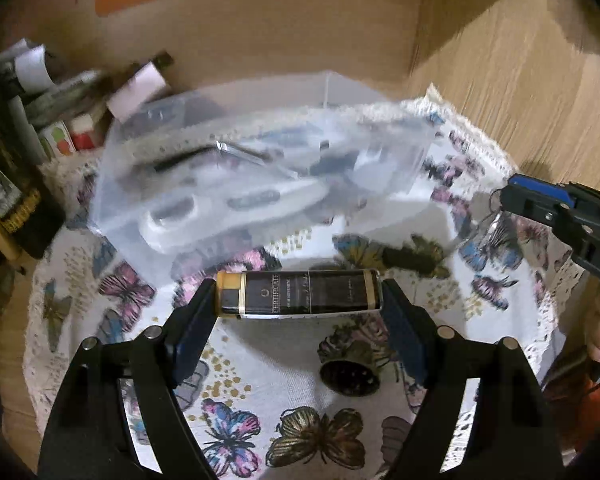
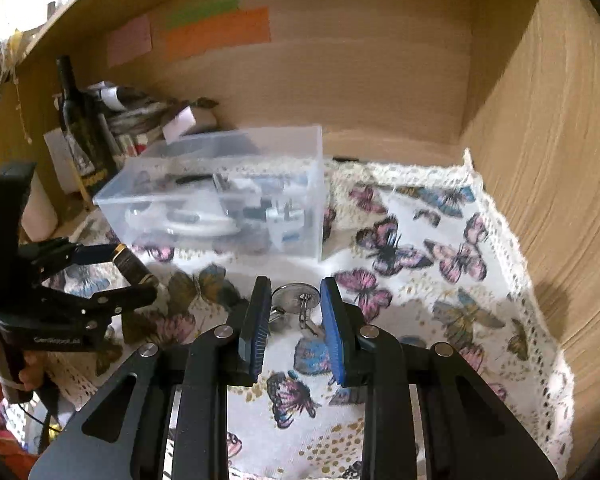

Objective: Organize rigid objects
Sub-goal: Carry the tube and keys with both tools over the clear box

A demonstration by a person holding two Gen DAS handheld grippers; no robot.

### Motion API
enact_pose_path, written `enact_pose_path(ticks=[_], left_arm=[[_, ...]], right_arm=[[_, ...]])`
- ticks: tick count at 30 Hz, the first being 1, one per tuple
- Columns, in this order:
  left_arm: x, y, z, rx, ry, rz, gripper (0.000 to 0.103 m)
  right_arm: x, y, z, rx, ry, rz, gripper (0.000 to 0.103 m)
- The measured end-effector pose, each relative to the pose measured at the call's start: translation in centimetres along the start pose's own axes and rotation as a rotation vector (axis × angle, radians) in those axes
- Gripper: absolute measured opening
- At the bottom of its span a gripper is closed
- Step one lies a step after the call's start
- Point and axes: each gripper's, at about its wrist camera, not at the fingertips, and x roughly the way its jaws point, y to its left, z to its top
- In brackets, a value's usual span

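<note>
My left gripper [image 1: 298,294] is shut on a dark brown tube with gold ends [image 1: 298,293], held crosswise above the butterfly cloth. It also shows in the right wrist view [image 2: 134,266], in the left gripper [image 2: 138,278]. A clear plastic box [image 1: 256,176] with several items inside stands just beyond it, also in the right wrist view [image 2: 220,196]. My right gripper [image 2: 296,300] holds a round metal keychain disc with a chain [image 2: 296,300] between its blue pads. The right gripper shows at the right edge of the left view [image 1: 504,200].
A white cloth with butterflies [image 2: 420,264] covers the shelf floor. Wooden walls [image 2: 540,160] close the back and right. Bottles, books and small boxes [image 2: 88,136] crowd the left corner. A dark round piece [image 1: 350,378] lies on the cloth under my left gripper.
</note>
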Motion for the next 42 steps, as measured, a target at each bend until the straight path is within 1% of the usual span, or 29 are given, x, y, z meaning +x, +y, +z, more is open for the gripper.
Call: enact_pose_path(ticks=[7,14,18,24,29,34,42], left_arm=[[-3.8,0.9,1.5,0.006,-0.126,0.02,0.08],[-5.6,3.0,3.4,-0.028,-0.193,0.054,0.08],[-5.6,4.4,4.8,-0.047,-0.208,0.073,0.08],[-4.2,6.1,6.5,-0.09,-0.179,0.077,0.08],[-2.1,6.8,7.4,-0.102,-0.132,0.079,0.08],[0.0,6.5,8.0,-0.085,-0.089,0.08,0.08],[3.5,5.6,8.6,-0.042,-0.027,0.089,0.08]], right_arm=[[-1.3,0.6,2.3,-0.011,-0.082,-0.001,0.023],[-1.8,1.9,4.9,-0.034,-0.151,0.02,0.023],[-1.8,2.9,6.7,-0.06,-0.188,0.029,0.023],[-0.5,3.9,9.0,-0.087,-0.205,0.045,0.023],[1.2,5.1,9.6,-0.101,-0.189,0.051,0.023],[4.1,5.6,9.5,-0.101,-0.129,0.055,0.023],[9.3,4.6,8.4,-0.073,0.013,0.07,0.023]])
